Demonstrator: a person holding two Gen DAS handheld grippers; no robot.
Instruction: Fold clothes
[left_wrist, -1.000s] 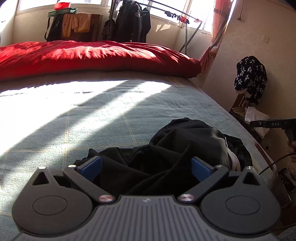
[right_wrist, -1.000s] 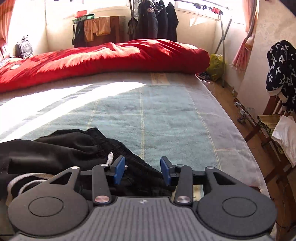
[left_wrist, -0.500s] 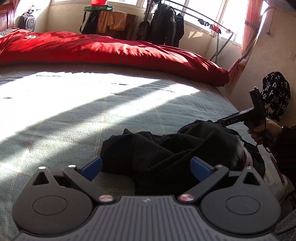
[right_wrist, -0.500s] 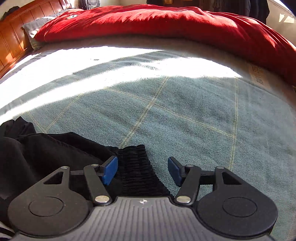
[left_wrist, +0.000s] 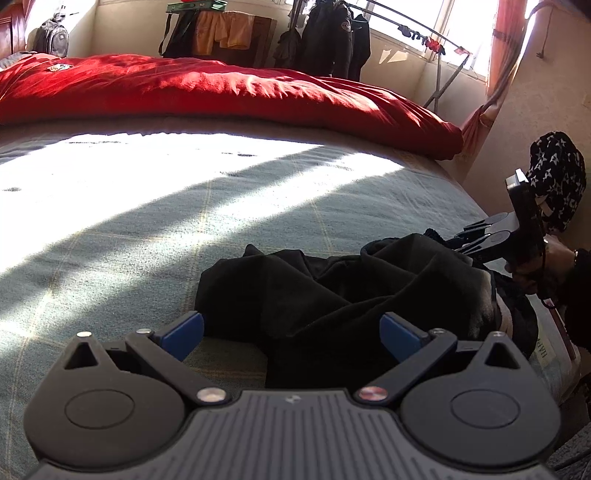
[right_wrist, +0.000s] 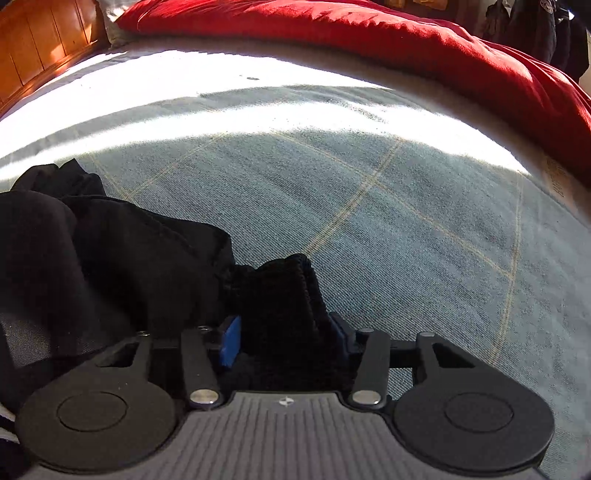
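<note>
A black garment (left_wrist: 332, 291) is lying bunched in a loose heap on the bed (left_wrist: 184, 221), near the edge closest to the person, on the grey-green checked cover. Nothing about it is lying flat or squared; the folds are running every which way, so it is not sitting as a folded piece would.

The right gripper (right_wrist: 282, 332) is pinching a ribbed black band of the garment, probably a waistband or cuff, with the cloth filling the narrow gap between its jaws. Taking it by that stiffer hem makes sense to me: a firm edge gives a sure purchase and tells the person where one corner of the piece is. From the left camera the same tool is showing at the far right of the heap, low against the cloth.

The left gripper (left_wrist: 291, 332) is hovering low over the near side of the heap with its jaws standing wide, holding nothing, a fold of black fabric lying between and beyond the blue pads (left_wrist: 183, 330). It looks lined up to take a second edge, so the two together could draw the cloth out flat.

A red duvet (left_wrist: 221, 92) is lying along the far side of the bed, well apart.
</note>
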